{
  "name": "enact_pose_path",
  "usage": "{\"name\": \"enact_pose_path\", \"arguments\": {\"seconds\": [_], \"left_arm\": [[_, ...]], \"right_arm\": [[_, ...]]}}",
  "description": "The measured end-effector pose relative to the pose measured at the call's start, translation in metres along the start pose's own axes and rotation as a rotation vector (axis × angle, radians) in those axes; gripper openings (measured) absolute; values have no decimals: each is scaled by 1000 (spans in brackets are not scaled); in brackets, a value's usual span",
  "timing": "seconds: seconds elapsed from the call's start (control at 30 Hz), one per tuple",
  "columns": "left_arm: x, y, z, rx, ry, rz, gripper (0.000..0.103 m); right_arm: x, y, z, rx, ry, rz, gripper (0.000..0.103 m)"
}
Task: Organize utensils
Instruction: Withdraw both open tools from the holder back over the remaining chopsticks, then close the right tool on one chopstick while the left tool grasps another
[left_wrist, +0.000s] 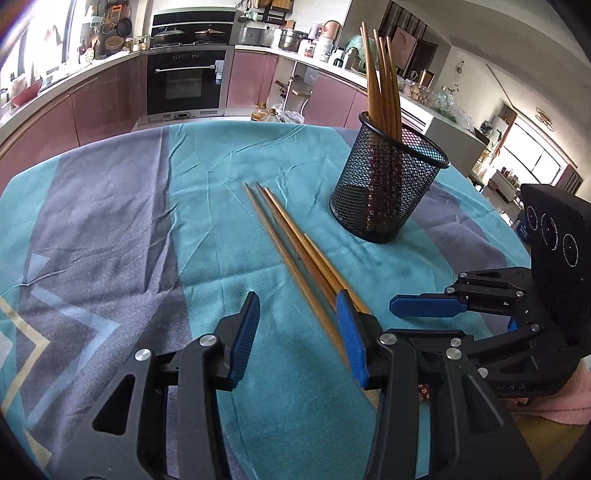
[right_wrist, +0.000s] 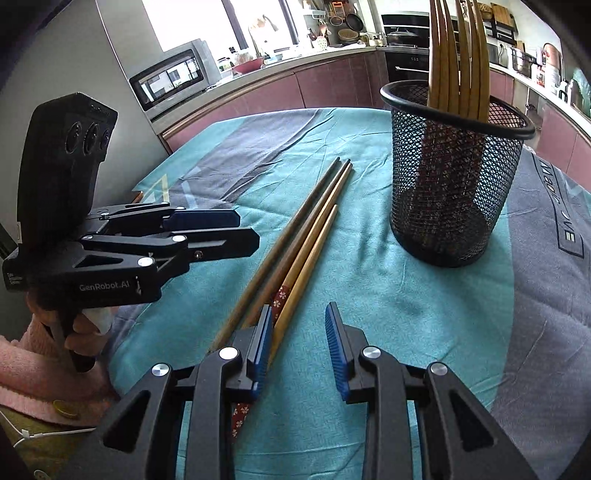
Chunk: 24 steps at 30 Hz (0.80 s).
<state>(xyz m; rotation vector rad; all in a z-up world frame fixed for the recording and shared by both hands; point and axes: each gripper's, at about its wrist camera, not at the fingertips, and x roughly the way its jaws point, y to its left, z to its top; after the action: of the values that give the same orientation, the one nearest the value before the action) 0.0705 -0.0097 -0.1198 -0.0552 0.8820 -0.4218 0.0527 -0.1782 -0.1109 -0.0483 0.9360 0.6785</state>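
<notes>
On the teal cloth (left_wrist: 110, 221) three loose chopsticks (left_wrist: 291, 236) lay side by side, tips toward the mesh cup (left_wrist: 388, 184), which stood upright nearby and already held a sheaf of chopsticks (left_wrist: 384, 88) leaning against its rim; the loose ones were apart from the cup, not touching it.

The left tongs (left_wrist: 299, 339) hovered over the handle ends with jaws wide, gripping nothing; their right pad (left_wrist: 351, 343) sat above or against the sticks — which, the view did not settle. The right tongs (right_wrist: 299, 354) were likewise wide and empty, their left pad (right_wrist: 262, 347) at the edge of the same bundle; seen from the left camera they (left_wrist: 424, 306) hung just beside the left tool.

My judgement: a pickup of one stick was at hand, and the risks lay in crowding. Both tools so near might knock together; jaws closing on packed sticks could catch two, or pinch one off-centre so it pivoted and slipped; a push rather than a pinch would roll them across the cloth; and a long stick swung carelessly could strike the cup's rim and tip it — light mesh, top-heavy load.
</notes>
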Motion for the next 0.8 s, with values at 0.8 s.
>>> {"name": "enact_pose_path", "arguments": {"seconds": [0.8], "left_arm": [[29, -5, 11, 38, 57, 40, 33]], "right_arm": [[16, -12, 16, 61, -20, -45, 8]]}}
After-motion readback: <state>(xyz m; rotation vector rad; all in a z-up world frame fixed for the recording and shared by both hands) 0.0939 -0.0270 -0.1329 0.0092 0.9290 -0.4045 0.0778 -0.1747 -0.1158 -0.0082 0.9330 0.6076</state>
